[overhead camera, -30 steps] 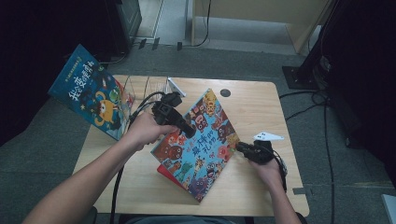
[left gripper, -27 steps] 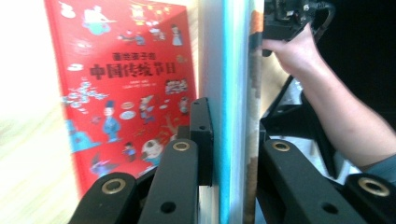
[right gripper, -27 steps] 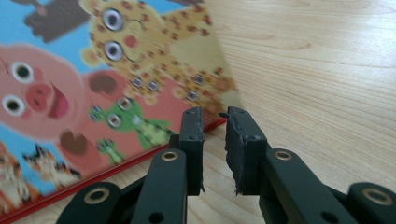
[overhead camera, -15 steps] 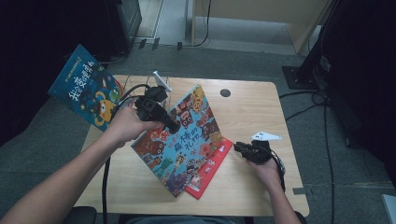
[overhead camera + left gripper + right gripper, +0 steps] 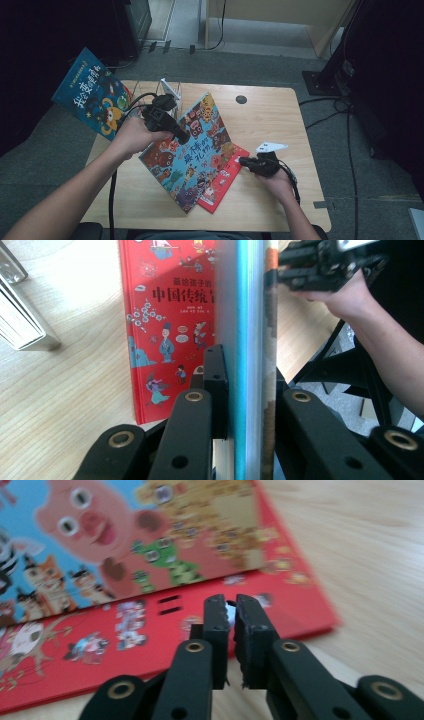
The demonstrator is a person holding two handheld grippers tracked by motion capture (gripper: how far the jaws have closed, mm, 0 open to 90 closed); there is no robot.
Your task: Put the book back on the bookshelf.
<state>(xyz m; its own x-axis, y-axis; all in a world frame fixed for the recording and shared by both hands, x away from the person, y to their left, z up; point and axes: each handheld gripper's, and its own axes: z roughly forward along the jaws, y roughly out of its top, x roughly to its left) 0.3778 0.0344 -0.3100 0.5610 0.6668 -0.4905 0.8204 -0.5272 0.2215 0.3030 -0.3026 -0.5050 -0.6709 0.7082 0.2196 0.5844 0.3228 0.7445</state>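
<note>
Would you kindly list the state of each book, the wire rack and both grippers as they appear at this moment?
Colourful animal-cover picture book: closed, lifted at a tilt, clamped by its edge.
Red hardcover picture book: closed, flat on the table, partly under the lifted book.
Blue picture book: closed, leaning tilted at the table's left edge.
Silver wire book rack: upright on the table.
Left gripper: shut on the animal-cover book.
Right gripper: jaws just closed, nearly together, over the red book's corner.

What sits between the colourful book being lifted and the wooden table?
A red book lies flat on the table under the lifted colourful book, clamped by the left gripper; the high view shows it.
</note>
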